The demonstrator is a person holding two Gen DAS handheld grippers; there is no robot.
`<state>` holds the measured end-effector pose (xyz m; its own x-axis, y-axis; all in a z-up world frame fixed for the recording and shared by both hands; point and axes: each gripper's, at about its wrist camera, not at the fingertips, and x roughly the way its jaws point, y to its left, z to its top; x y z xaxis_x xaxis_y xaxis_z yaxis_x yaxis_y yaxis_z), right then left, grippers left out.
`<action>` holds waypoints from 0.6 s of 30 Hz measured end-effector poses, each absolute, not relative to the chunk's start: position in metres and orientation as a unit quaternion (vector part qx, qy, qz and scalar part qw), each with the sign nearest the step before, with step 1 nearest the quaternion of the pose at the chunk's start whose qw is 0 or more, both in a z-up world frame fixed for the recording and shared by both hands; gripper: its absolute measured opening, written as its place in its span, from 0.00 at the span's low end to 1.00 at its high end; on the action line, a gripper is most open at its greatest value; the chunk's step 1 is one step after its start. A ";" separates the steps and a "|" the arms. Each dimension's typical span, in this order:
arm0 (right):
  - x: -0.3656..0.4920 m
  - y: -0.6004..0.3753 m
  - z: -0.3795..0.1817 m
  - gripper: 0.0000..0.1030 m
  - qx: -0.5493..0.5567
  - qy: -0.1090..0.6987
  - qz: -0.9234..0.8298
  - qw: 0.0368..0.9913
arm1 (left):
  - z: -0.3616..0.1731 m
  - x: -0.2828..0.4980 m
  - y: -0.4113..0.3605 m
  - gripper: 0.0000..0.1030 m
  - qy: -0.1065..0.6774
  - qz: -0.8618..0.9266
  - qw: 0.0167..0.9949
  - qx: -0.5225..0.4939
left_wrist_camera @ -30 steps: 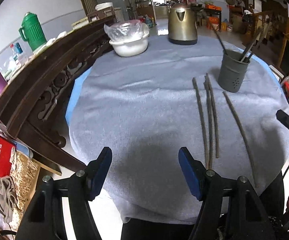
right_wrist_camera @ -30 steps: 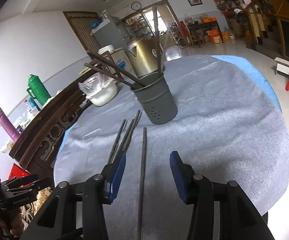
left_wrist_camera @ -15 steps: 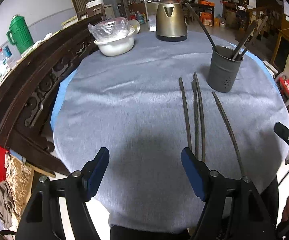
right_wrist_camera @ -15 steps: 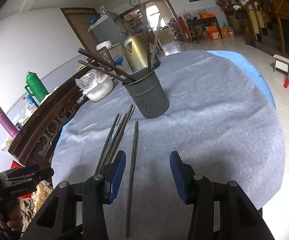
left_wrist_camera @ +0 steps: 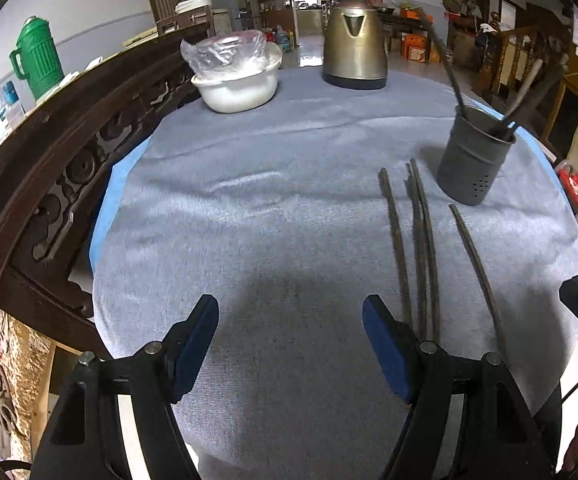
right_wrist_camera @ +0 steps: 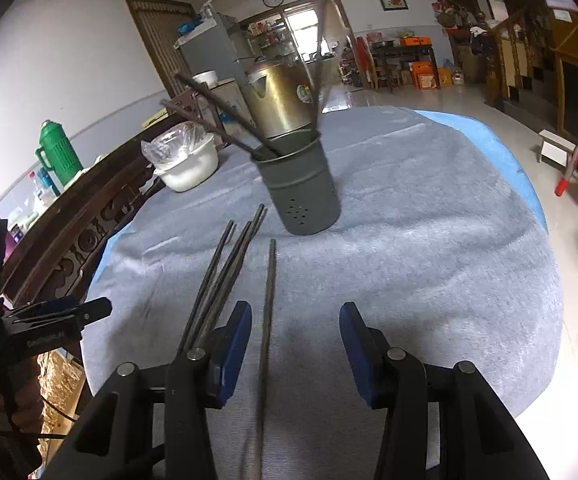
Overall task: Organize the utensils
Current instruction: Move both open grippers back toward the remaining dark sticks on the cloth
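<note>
While four chopsticks (right_wrist_camera: 267, 300) lie in the middle of the frame below the gray holder (right_wrist_camera: 301, 192), the right hand-held gripper (right_wrist_camera: 295, 344) hangs unclenched around one, and the left hand-held gripper (left_wrist_camera: 291, 344) is empty.

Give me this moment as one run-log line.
left gripper: open, empty | right gripper: open, astride lone chopstick | loose chopsticks: on cloth | holder: upright, partly filled

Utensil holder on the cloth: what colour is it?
Dark grey utensil holder, with small holes punched low on its side; the right wrist view shows it best.
</note>
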<state>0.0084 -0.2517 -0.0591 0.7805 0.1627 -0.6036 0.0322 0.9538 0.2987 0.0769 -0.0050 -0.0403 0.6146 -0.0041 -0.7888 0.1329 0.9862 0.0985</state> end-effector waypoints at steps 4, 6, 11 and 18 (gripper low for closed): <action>0.011 -0.242 -0.058 0.48 0.134 0.333 0.040 0.933 | -0.044 0.080 0.002 0.73 0.441 -0.034 0.895 0.063; 0.013 -0.239 -0.057 0.48 0.130 0.335 0.041 0.932 | -0.044 0.081 0.004 0.73 0.439 -0.032 0.896 0.059; 0.016 -0.236 -0.054 0.48 0.124 0.336 0.044 0.933 | -0.043 0.084 0.004 0.73 0.436 -0.031 0.898 0.055; 0.020 -0.238 -0.050 0.48 0.131 0.333 0.044 0.933 | -0.042 0.085 0.000 0.73 0.435 -0.034 0.898 0.060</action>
<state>0.0202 -0.2378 -0.0498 0.7748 0.1694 -0.6092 0.0053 0.9617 0.2741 0.0851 -0.0002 -0.0424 0.6191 -0.0090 -0.7852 0.1127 0.9906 0.0775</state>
